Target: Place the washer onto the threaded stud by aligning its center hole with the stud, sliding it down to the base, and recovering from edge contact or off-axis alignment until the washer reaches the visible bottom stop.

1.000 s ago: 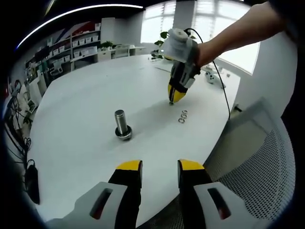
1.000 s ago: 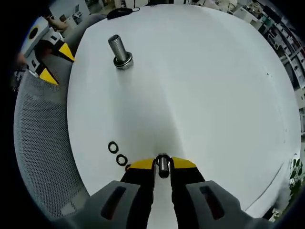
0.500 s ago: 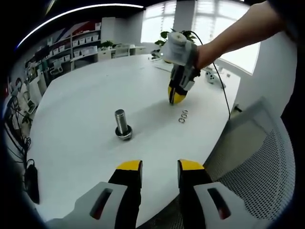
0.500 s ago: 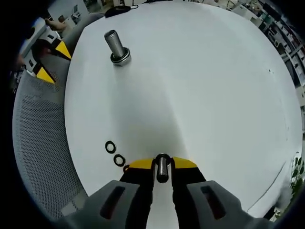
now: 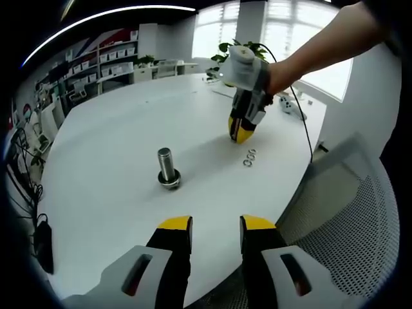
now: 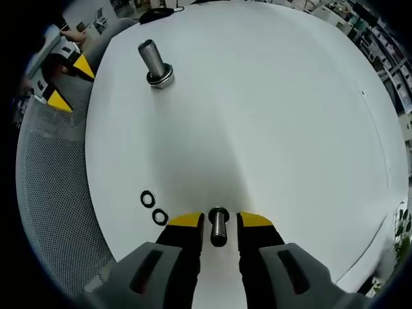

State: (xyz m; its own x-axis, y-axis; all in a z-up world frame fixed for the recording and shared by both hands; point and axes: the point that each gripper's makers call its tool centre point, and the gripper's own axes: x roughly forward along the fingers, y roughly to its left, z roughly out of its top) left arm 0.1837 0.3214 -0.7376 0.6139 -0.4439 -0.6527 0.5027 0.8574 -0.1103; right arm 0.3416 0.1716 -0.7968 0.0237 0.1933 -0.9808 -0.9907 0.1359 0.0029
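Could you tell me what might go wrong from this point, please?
The small bolt sits loose between the right gripper's open jaws and could roll. The two washers lie flat near the table edge; a nudge might knock them off. The stud stands far off, so a long carry may invite misalignment.

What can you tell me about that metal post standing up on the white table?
The threaded stud is a short grey metal cylinder with fine threads along its shaft and a flat top. It stands upright on the white table, its foot ringed by a wider metal collar that rests on the tabletop. Nothing grips or touches it. It stands well apart from both grippers and from the two loose washers near the table's edge.
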